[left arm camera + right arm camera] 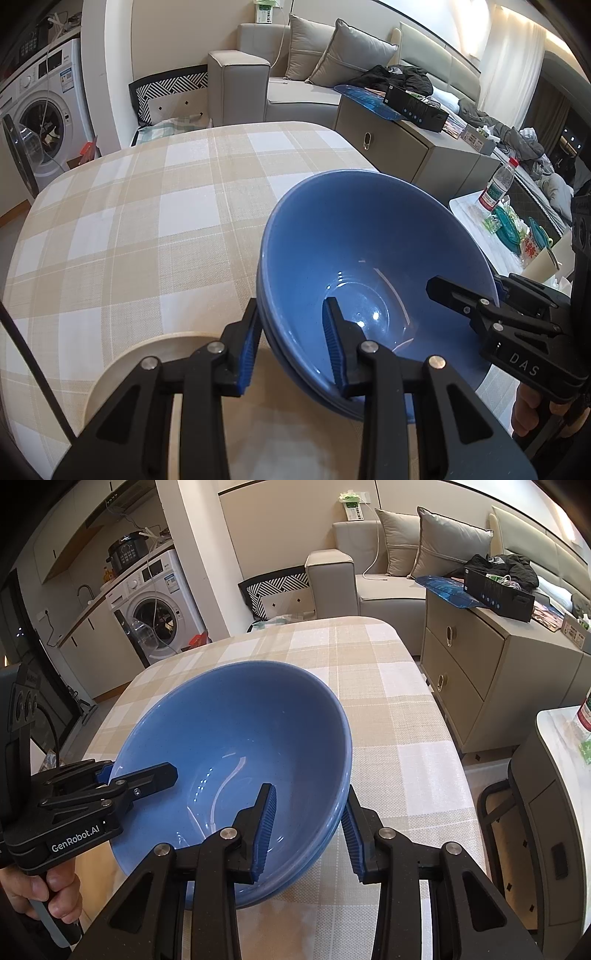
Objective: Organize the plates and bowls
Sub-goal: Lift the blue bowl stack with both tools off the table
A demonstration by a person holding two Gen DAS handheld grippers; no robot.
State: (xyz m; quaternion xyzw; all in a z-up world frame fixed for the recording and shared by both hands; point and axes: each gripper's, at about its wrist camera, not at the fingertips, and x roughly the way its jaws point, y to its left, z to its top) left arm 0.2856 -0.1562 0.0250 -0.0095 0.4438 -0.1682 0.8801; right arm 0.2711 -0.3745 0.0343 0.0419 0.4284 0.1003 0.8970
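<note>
Stack of glossy blue ceramic bowls (354, 258), nested, sits tilted on beige-and-white checked cloth surface (147, 221), near its right edge. Left gripper (291, 343) narrowed, clamps near-left rim, one pad inside, one outside. Right gripper (308, 830) likewise clamps opposite rim. Round cream plate (122, 369) just left of bowls.

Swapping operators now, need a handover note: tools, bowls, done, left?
Left tool: clamped on the left rim of the blue bowls, one finger inside, one outside.
Right tool: clamped on the opposite rim, same way.
Bowls: at least two nested, tilted; whether lifted or resting is unclear, over the checked tablecloth. A beige plate sits beneath the left tool.
Done: bowls nested.
Left: set the stack down, probably on the plate, then release both.
</note>
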